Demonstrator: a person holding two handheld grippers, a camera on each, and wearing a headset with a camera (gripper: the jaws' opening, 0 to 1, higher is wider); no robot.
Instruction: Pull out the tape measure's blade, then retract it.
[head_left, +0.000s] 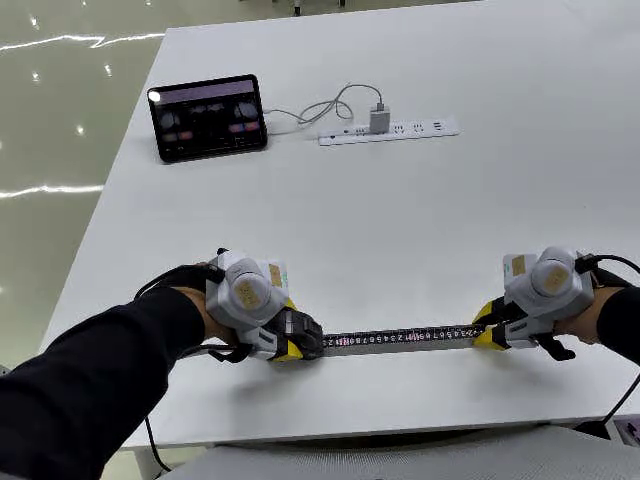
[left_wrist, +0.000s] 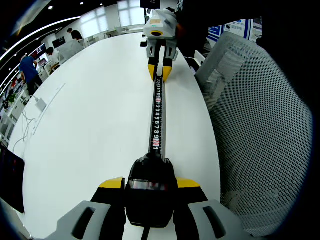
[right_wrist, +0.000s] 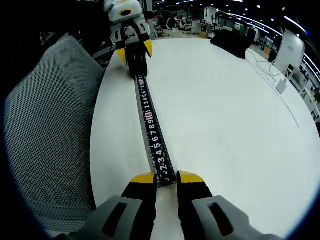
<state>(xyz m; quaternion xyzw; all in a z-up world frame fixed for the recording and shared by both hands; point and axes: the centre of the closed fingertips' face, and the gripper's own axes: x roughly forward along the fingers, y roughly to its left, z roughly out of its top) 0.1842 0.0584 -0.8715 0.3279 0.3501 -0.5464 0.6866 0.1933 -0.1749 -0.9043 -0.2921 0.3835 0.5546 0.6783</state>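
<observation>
The blade (right_wrist: 150, 122) ran straight between them: left tool (head_left: 290, 330) clenched on the case (left_wrist: 150, 200), right tool (right_wrist: 166, 178) pinching its tip. Retracting would likely mean the right travelling leftward along that line.

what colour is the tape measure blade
The blade is black with white numerals and red marks; clearest in the right gripper view.

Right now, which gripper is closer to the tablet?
Left. The left gripper, holding the tape measure, is on the same side as the tablet; the right gripper is farther across, pinching the blade.
</observation>
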